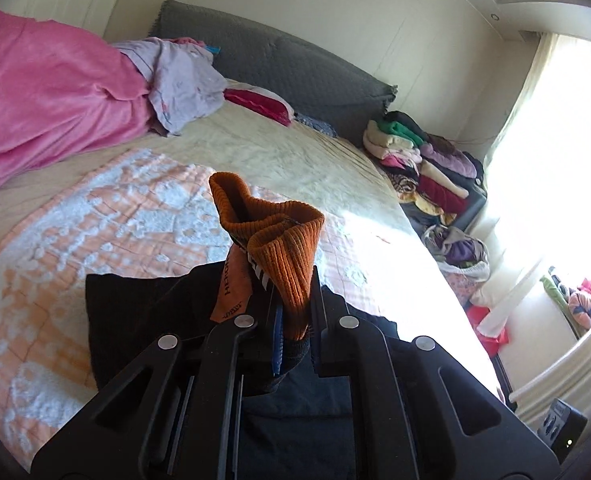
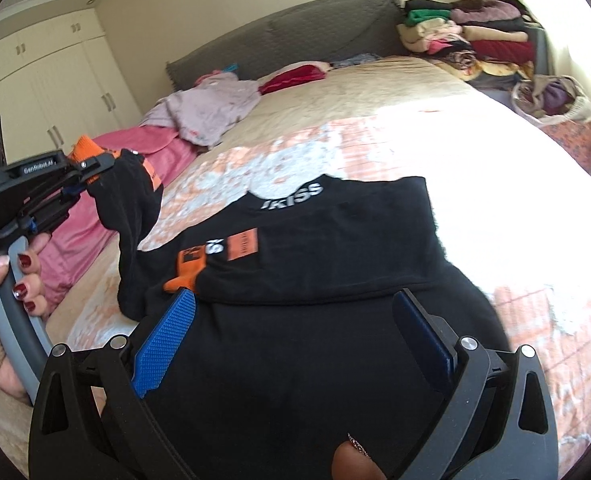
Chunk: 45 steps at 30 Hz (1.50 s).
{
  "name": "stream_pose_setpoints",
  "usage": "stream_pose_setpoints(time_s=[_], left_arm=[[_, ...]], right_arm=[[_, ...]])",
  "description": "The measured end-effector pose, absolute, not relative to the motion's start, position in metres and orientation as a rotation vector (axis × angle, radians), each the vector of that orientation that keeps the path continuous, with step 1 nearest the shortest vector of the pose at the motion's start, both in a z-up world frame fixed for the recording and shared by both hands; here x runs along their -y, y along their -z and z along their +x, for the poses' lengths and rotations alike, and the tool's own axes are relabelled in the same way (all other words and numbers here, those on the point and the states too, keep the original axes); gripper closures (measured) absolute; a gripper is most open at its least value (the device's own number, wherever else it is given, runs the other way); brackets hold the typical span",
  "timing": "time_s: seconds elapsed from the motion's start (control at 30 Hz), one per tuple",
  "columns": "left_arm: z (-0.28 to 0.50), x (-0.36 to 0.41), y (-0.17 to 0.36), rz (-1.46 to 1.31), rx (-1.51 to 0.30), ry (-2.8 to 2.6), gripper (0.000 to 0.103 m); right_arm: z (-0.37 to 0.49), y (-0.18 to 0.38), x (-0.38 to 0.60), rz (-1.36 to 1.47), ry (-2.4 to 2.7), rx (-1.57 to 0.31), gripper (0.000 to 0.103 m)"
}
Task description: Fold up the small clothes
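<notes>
A small black top (image 2: 335,240) with orange cuffs and white lettering lies on the orange-and-white blanket (image 2: 295,160) on the bed. My left gripper (image 1: 291,300) is shut on one sleeve's orange cuff (image 1: 283,240) and holds the sleeve lifted above the bed; it also shows in the right wrist view (image 2: 91,168), at the left, with the black sleeve hanging from it. My right gripper (image 2: 295,320) is open, its blue pads (image 2: 167,336) spread just over the near part of the top. The other orange cuff (image 2: 183,276) lies folded on the top.
A pink blanket (image 1: 47,92) and lilac clothes (image 1: 179,80) lie at the bed's far left by the grey headboard (image 1: 287,64). Stacked folded clothes (image 1: 423,160) and a bag of clothes (image 1: 459,252) sit beside the bed's right edge, near the bright window.
</notes>
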<state>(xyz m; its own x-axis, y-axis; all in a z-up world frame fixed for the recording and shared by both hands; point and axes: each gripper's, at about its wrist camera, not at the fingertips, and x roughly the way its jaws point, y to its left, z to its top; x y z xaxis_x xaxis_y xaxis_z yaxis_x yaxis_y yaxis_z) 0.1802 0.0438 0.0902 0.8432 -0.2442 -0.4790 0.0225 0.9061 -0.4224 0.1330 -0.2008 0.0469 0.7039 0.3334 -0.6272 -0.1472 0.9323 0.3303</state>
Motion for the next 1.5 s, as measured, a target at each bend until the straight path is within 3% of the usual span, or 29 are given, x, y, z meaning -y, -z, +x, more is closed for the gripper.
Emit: stream_pose_setpoints(time_s=[0.53,0.57,0.6,0.63,0.97,1.23,1.3,1.33,1.5], left_arm=[[0.206,0.014,-0.030,-0.300,-0.731,0.337,0.096],[0.206,0.016,-0.028,-0.295,-0.738,0.346,0.086],[0.206,0.017,-0.026,-0.291,-0.737,0.355,0.070],[0.205,0.017,-0.025,-0.284,-0.737,0.357,0.065],[0.206,-0.014,-0.028,-0.289,-0.714,0.263,0.036],[0.215,-0.071,-0.026,-0.288,-0.703,0.050,0.028],[0.216,-0.085,-0.027,-0.321,-0.696,0.021,0.028],[0.216,-0.092,-0.028,-0.330,-0.690,0.003,0.027],[0.215,-0.132,-0.030,-0.396,-0.666,-0.086,0.025]], right_arm=[[0.147,-0.024,0.259,0.371,-0.097,-0.769,0.005],[0.149,-0.023,0.260,0.380,-0.090,-0.774,0.005],[0.151,-0.021,0.260,0.391,-0.081,-0.780,0.005],[0.152,-0.019,0.260,0.401,-0.069,-0.786,0.005],[0.172,-0.002,0.223,0.337,-0.112,-0.836,0.005],[0.219,0.010,0.176,0.236,-0.208,-0.890,0.006],[0.234,0.018,0.172,0.223,-0.194,-0.918,0.013],[0.240,0.022,0.172,0.221,-0.189,-0.931,0.022],[0.263,0.040,0.174,0.228,-0.173,-0.975,0.030]])
